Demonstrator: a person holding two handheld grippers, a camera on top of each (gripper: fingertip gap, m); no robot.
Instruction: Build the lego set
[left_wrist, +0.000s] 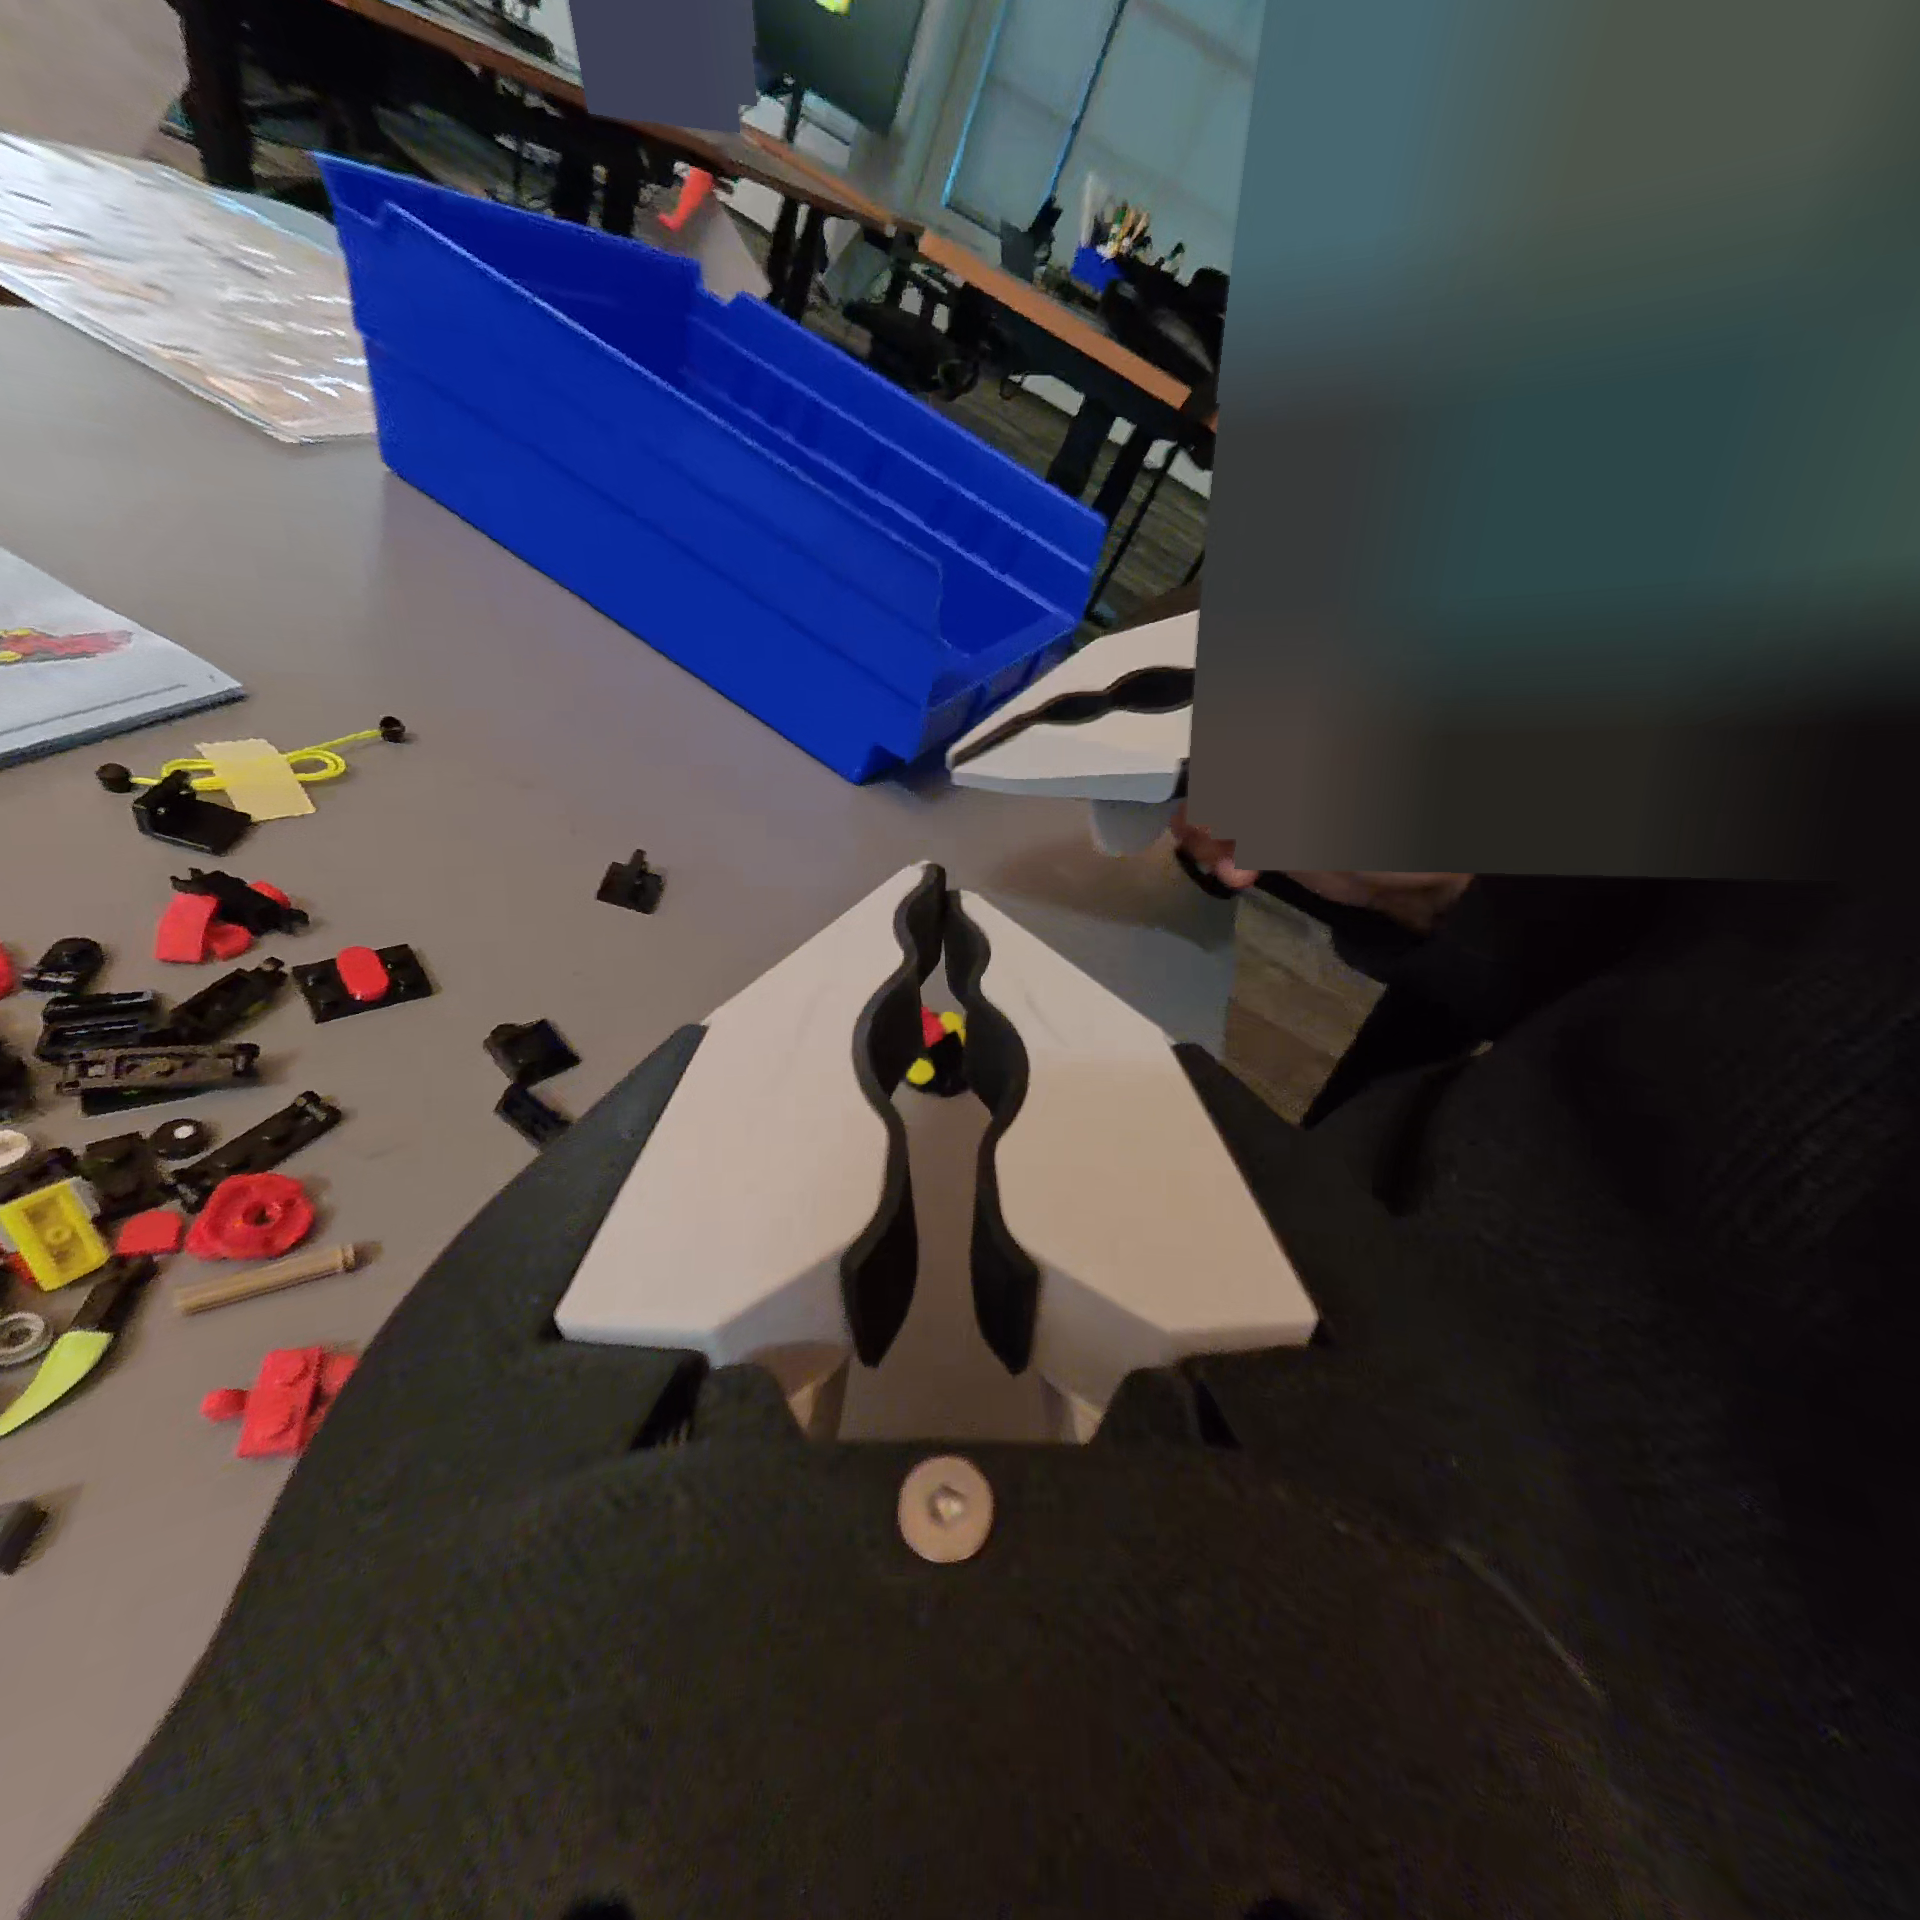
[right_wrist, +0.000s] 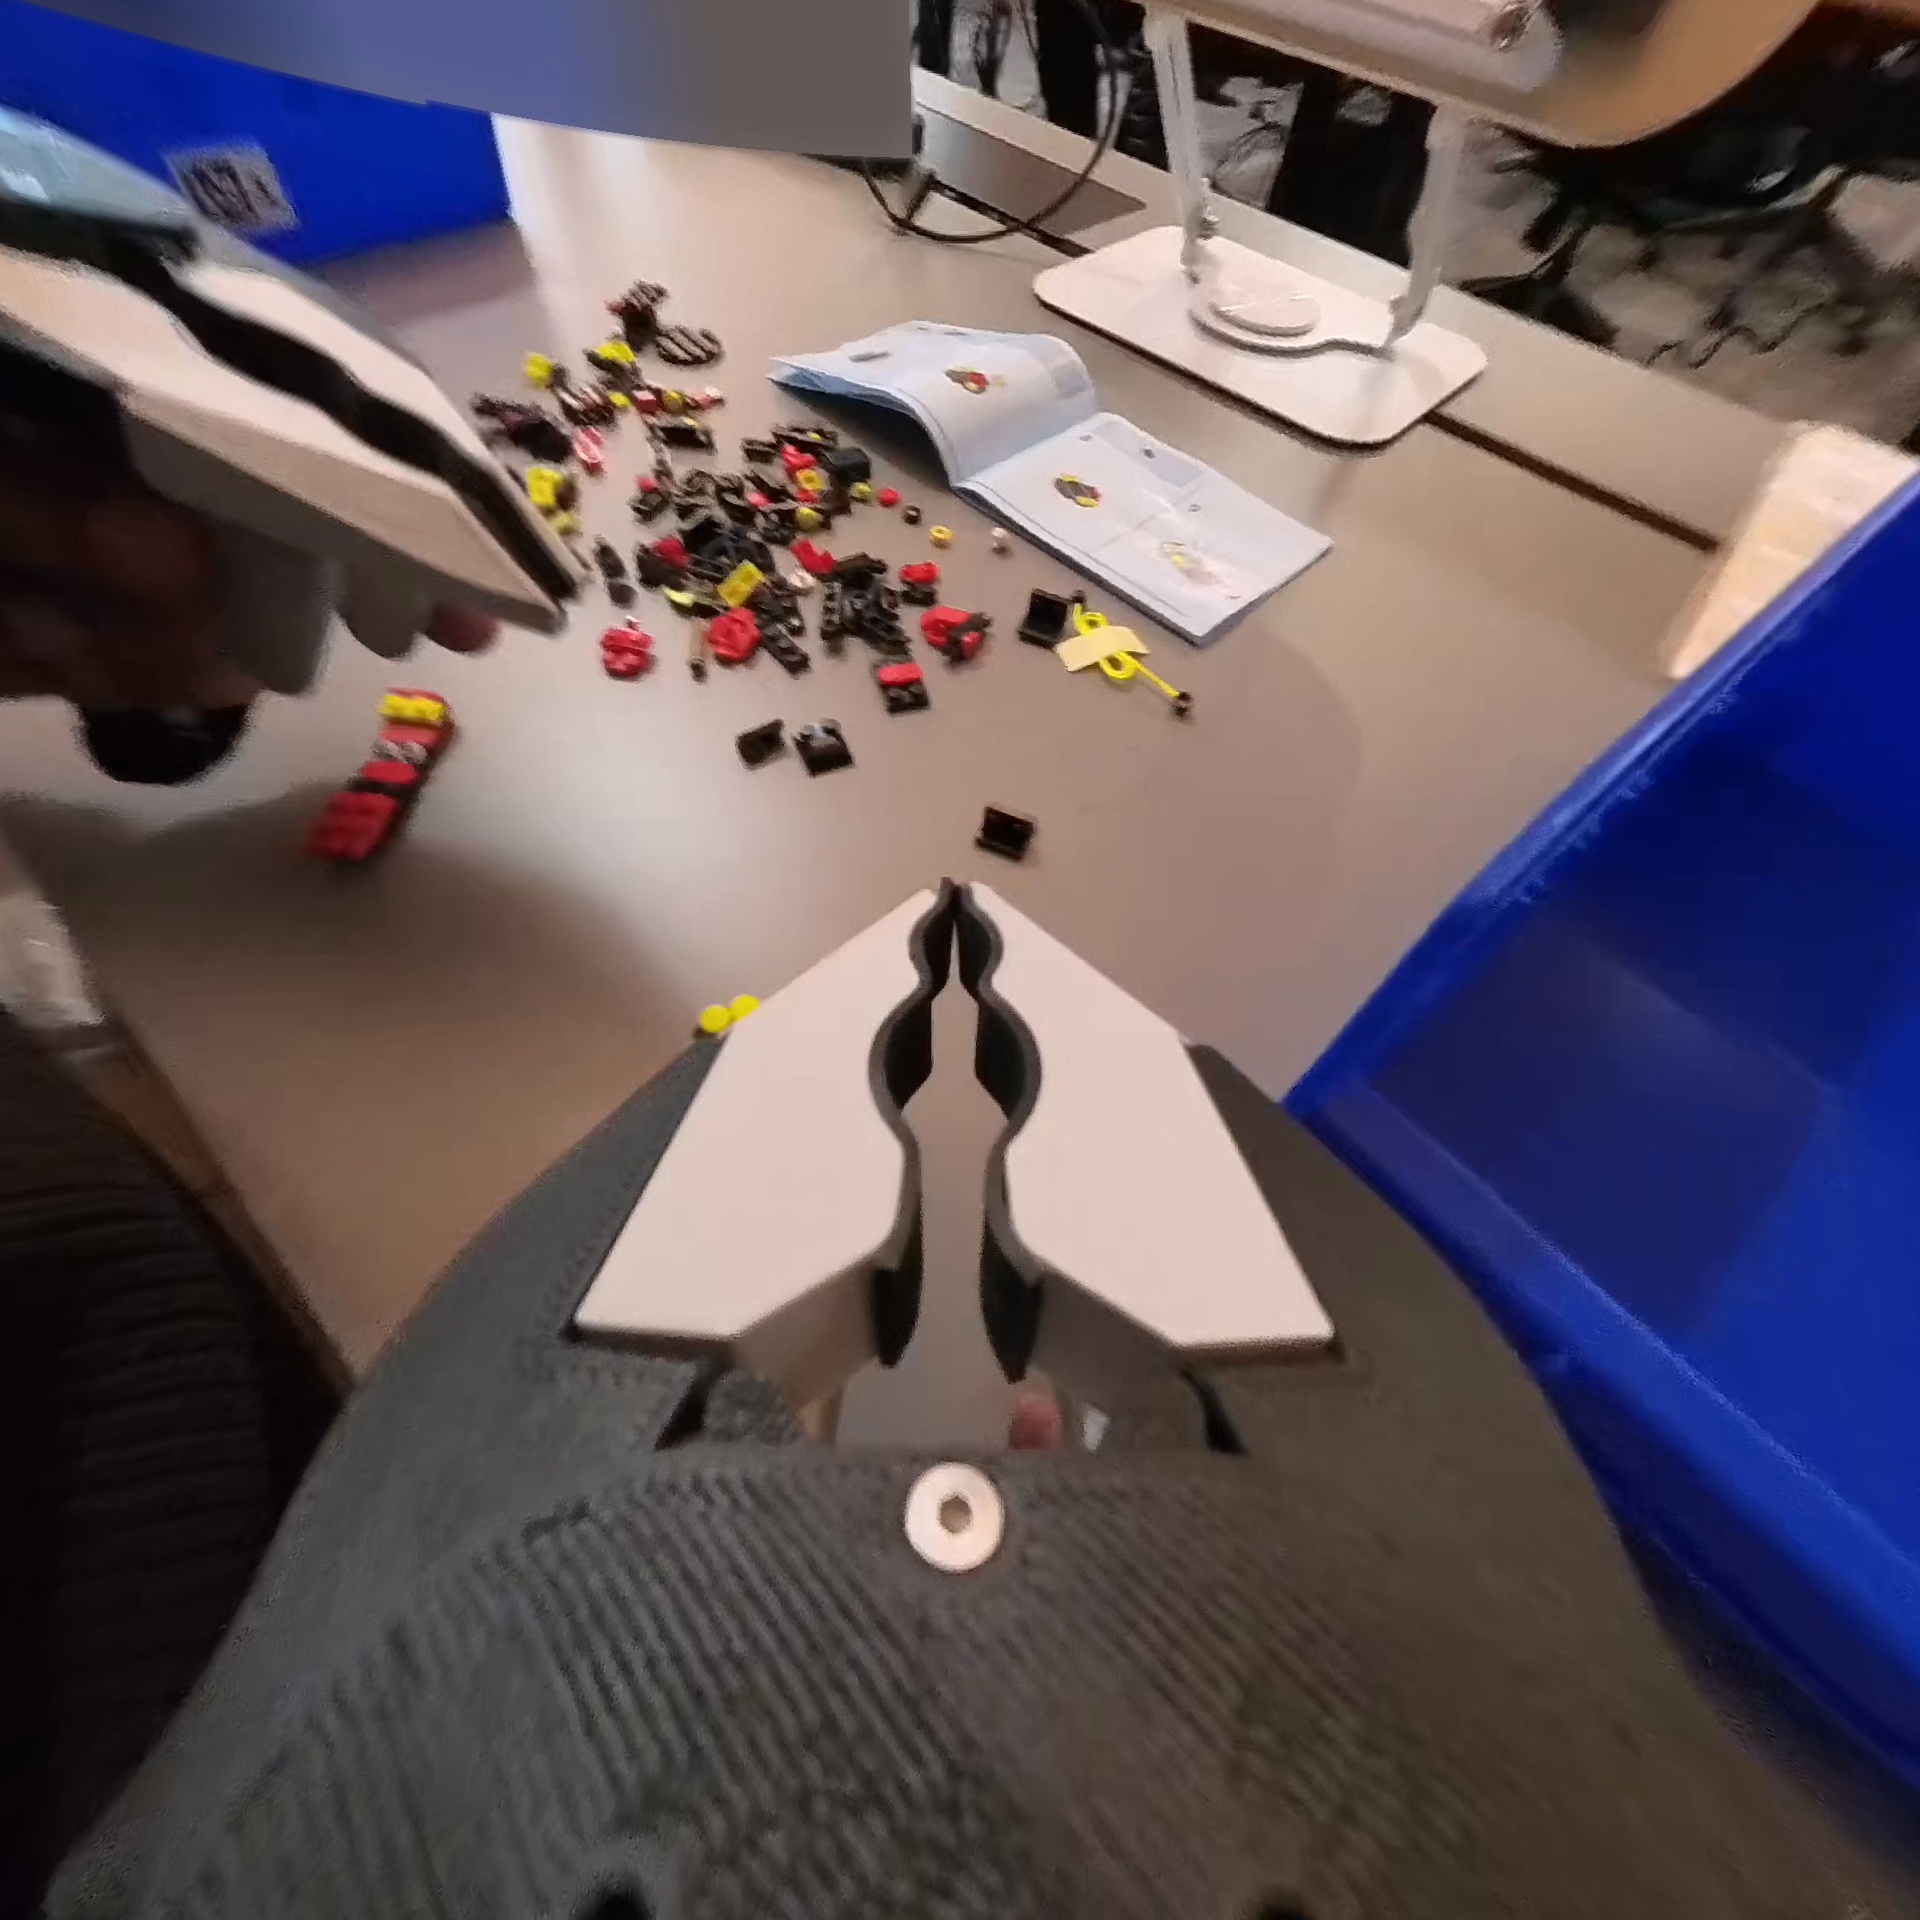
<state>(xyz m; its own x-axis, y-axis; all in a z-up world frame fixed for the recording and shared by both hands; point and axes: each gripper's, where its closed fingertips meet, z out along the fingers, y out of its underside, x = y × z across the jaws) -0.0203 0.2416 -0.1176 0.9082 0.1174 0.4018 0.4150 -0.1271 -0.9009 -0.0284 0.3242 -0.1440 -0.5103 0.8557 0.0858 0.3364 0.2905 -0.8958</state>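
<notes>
My left gripper (left_wrist: 932, 883) is shut, its tips closed with nothing between them. Through the hollow between its fingers I see part of a small red, yellow and black build (left_wrist: 940, 1049) lying on the table below. In the right wrist view this build (right_wrist: 379, 774) lies on the table under the left gripper (right_wrist: 556, 608), not held. My right gripper (right_wrist: 951, 894) is shut on nothing, just short of a small black piece (right_wrist: 1006, 831). It also shows shut in the left wrist view (left_wrist: 954, 758). Two yellow round pieces (right_wrist: 727, 1013) lie beside its left finger.
A pile of loose black, red and yellow pieces (right_wrist: 748, 540) lies mid-table and also shows in the left wrist view (left_wrist: 156, 1091). An open instruction booklet (right_wrist: 1049, 468) lies behind the pile. A blue bin (left_wrist: 675, 468) stands on the grey table (left_wrist: 468, 644), close on my right (right_wrist: 1662, 1143). A white monitor stand (right_wrist: 1268, 322) is at the back.
</notes>
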